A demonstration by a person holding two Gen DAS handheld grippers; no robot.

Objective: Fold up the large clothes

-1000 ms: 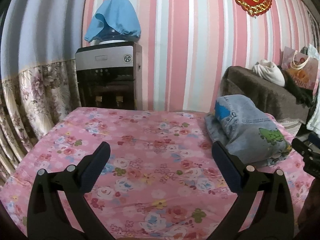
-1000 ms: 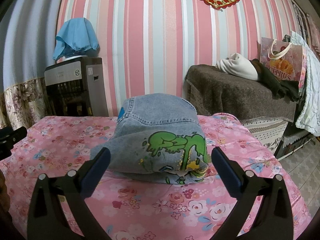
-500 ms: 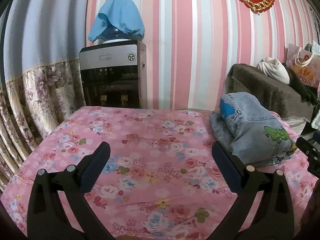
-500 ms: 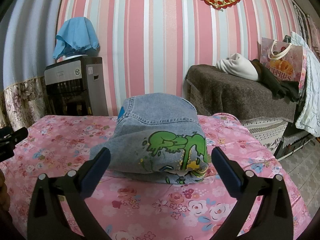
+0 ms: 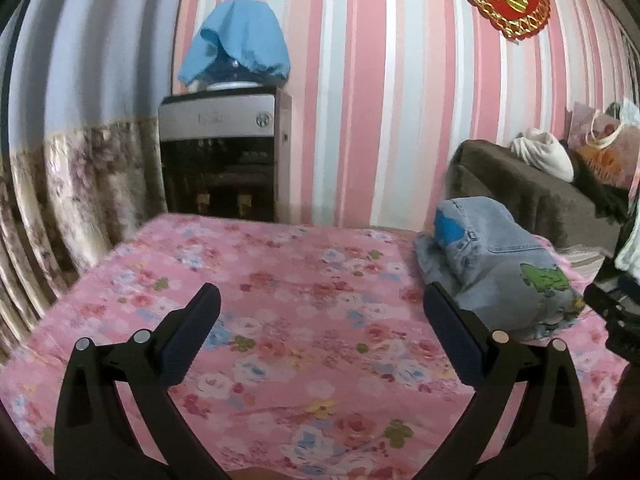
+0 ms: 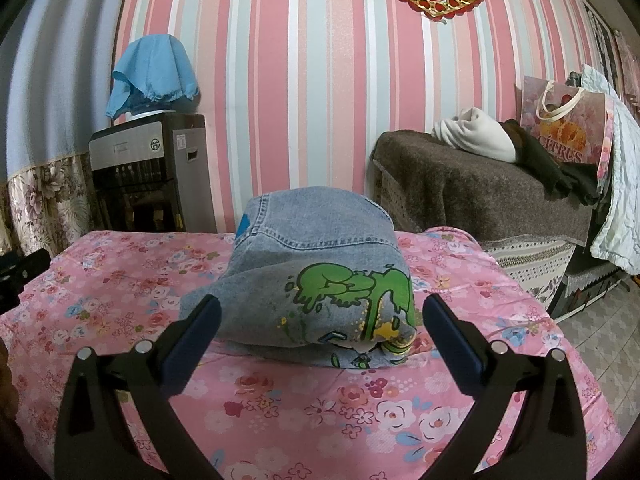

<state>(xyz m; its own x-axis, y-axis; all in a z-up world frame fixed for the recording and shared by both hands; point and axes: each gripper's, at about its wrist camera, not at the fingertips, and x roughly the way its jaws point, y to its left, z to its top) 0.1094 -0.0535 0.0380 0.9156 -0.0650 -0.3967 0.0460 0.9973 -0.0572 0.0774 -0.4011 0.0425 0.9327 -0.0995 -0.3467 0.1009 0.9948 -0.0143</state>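
Observation:
A folded light-blue denim garment (image 6: 320, 276) with a green cartoon print rests in a thick bundle on the pink floral sheet (image 6: 120, 280). My right gripper (image 6: 320, 312) is open just in front of the bundle, its fingers apart and nothing between them. In the left wrist view the same denim bundle (image 5: 500, 268) lies at the right side of the sheet (image 5: 280, 300). My left gripper (image 5: 320, 304) is open above bare sheet, to the left of the bundle and not touching it.
A water dispenser (image 5: 224, 156) draped with a blue cloth (image 5: 236, 48) stands against the striped wall. A brown-covered bench (image 6: 480, 184) with a white garment (image 6: 476, 136) and a printed bag (image 6: 568, 124) sits to the right. Floral curtain (image 5: 60, 200) hangs at left.
The left wrist view has shifted back and slightly left, so the denim bundle sits further right and smaller. The right gripper and the bundle have stayed put.

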